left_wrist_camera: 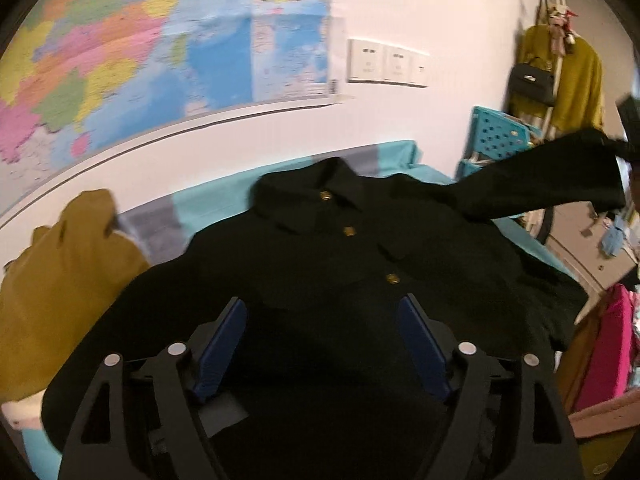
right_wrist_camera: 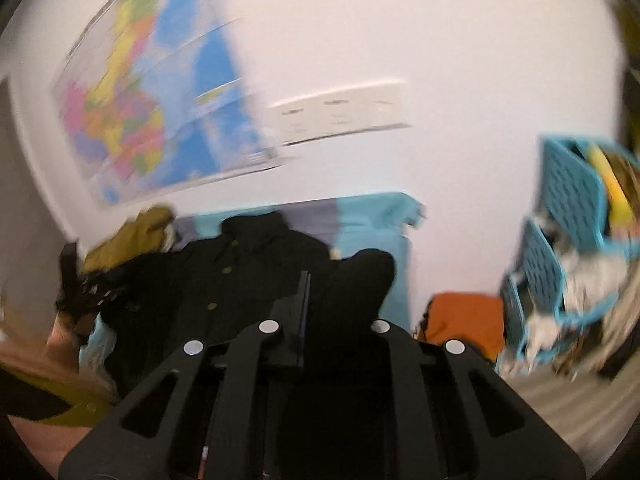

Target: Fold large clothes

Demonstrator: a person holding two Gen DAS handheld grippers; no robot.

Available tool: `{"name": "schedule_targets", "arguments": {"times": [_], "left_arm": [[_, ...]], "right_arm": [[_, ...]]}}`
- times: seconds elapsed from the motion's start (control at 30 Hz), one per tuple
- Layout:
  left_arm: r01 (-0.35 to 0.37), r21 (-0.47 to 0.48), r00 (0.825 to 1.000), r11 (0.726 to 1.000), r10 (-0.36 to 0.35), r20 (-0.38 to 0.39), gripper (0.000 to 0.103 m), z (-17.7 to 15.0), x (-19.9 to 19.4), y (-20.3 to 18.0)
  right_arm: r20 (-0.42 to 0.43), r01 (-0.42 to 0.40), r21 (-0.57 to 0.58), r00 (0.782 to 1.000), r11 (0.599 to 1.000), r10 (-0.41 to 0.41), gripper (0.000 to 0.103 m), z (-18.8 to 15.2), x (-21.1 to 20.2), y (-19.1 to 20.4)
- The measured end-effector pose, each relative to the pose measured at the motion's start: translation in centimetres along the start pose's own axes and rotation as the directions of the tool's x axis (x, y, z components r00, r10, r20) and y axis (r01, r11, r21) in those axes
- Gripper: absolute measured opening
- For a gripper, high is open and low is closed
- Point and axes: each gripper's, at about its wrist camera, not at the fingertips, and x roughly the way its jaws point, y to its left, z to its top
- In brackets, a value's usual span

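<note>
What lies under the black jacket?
Under the black jacket a teal sheet with a grey stripe shows at the edges. A mustard garment lies beside it. Whatever is beneath the jacket's middle is covered.

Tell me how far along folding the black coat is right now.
Early. Done: the black coat lies buttoned and face up, spread on the teal bed cover. In hand: the right gripper is shut on the coat's sleeve, lifting it off the bed; the left gripper hovers open over the hem. Left: both sleeves and the body still need folding.
</note>
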Motion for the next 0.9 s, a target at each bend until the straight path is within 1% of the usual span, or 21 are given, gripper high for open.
{"name": "schedule_targets", "arguments": {"times": [0.03,0.07,0.17,0.23,0.27,0.33,0.37,0.4,0.43,0.47,0.5,0.53,0.57,0.63,0.67,0.73,0.77,0.8,0.83,0.87,0.9], "left_arm": [[0.010,0.006,1.000,1.000,-0.010,-0.002,0.078,0.0,0.1,0.0],[0.024,0.013,1.000,1.000,-0.024,-0.004,0.078,0.1,0.3,-0.1],[0.061,0.009,0.998,0.998,-0.061,0.003,0.078,0.1,0.5,0.0],[0.081,-0.006,0.997,0.997,-0.081,0.009,0.078,0.1,0.6,0.4],[0.089,-0.018,0.996,0.996,-0.089,0.011,0.078,0.2,0.6,0.7],[0.104,-0.037,0.994,0.994,-0.104,0.014,0.078,0.1,0.6,1.1],[0.108,-0.045,0.994,0.993,-0.107,0.015,0.078,0.0,0.5,1.3],[0.110,-0.052,0.994,0.993,-0.110,0.013,0.079,-0.2,0.5,1.5],[0.116,-0.055,0.993,0.992,-0.115,0.012,0.079,-0.3,0.5,1.6],[0.126,-0.062,0.992,0.990,-0.126,0.011,0.079,-0.7,0.4,1.7],[0.130,-0.068,0.992,0.989,-0.130,0.007,0.080,-0.9,0.4,1.8],[0.133,-0.072,0.991,0.988,-0.133,0.001,0.081,-1.1,0.5,1.9],[0.140,-0.078,0.990,0.987,-0.142,-0.009,0.081,-1.3,0.7,1.9],[0.160,-0.085,0.986,0.983,-0.163,-0.030,0.081,-1.6,1.2,1.6],[0.171,-0.081,0.984,0.982,-0.175,-0.037,0.081,-1.6,1.4,1.4],[0.204,-0.063,0.977,0.977,-0.207,-0.049,0.082,-1.4,2.1,0.4],[0.227,-0.050,0.971,0.973,-0.230,-0.061,0.082,-1.2,2.7,-0.5],[0.245,-0.038,0.966,0.969,-0.247,-0.074,0.082,-0.9,3.3,-1.3],[0.265,-0.021,0.959,0.964,-0.266,-0.094,0.082,-0.6,4.2,-2.4],[0.273,-0.009,0.956,0.962,-0.272,-0.105,0.082,-0.4,4.8,-3.1],[0.279,0.001,0.954,0.960,-0.277,-0.115,0.082,-0.2,5.5,-3.8]], "right_arm": [[-0.022,-0.023,-0.041,1.000,0.999,0.022,0.014,0.8,0.7,1.6],[-0.064,-0.070,-0.087,0.996,0.994,0.064,0.014,1.7,2.1,4.0],[-0.150,-0.142,-0.196,0.982,0.970,0.114,0.015,2.4,5.8,9.5],[-0.212,-0.225,-0.231,0.961,0.947,0.176,0.016,2.2,9.3,13.2],[-0.244,-0.272,-0.240,0.946,0.932,0.214,0.016,2.0,11.5,14.9],[-0.298,-0.340,-0.228,0.916,0.912,0.267,0.016,1.5,15.0,17.2],[-0.315,-0.358,-0.222,0.907,0.907,0.281,0.017,1.2,16.3,18.2],[-0.361,-0.387,-0.208,0.884,0.898,0.298,0.020,0.6,18.8,19.2],[-0.384,-0.405,-0.193,0.869,0.894,0.311,0.037,0.0,20.1,19.7],[-0.400,-0.412,-0.179,0.860,0.893,0.316,0.054,-0.2,21.1,20.0],[-0.416,-0.418,-0.161,0.850,0.894,0.323,0.057,-0.6,22.2,20.1],[-0.420,-0.429,-0.139,0.842,0.893,0.339,0.056,-0.6,22.9,19.9],[-0.413,-0.428,-0.132,0.844,0.894,0.343,0.056,-0.5,22.9,19.2],[-0.344,-0.409,-0.124,0.872,0.904,0.348,0.056,0.2,21.7,17.3],[-0.287,-0.380,-0.095,0.896,0.920,0.340,0.059,0.9,20.8,15.3],[-0.207,-0.307,-0.028,0.933,0.951,0.295,0.063,1.6,19.8,11.7],[-0.180,-0.267,0.015,0.947,0.964,0.265,0.063,1.7,19.5,9.9],[-0.171,-0.235,0.061,0.955,0.970,0.242,0.063,1.3,19.2,7.9],[-0.186,-0.234,0.091,0.951,0.968,0.248,0.063,0.7,19.1,6.7],[-0.209,-0.254,0.120,0.938,0.960,0.275,0.064,-0.1,19.1,5.9],[-0.232,-0.276,0.157,0.923,0.948,0.307,0.065,-1.7,19.1,5.2]]}}
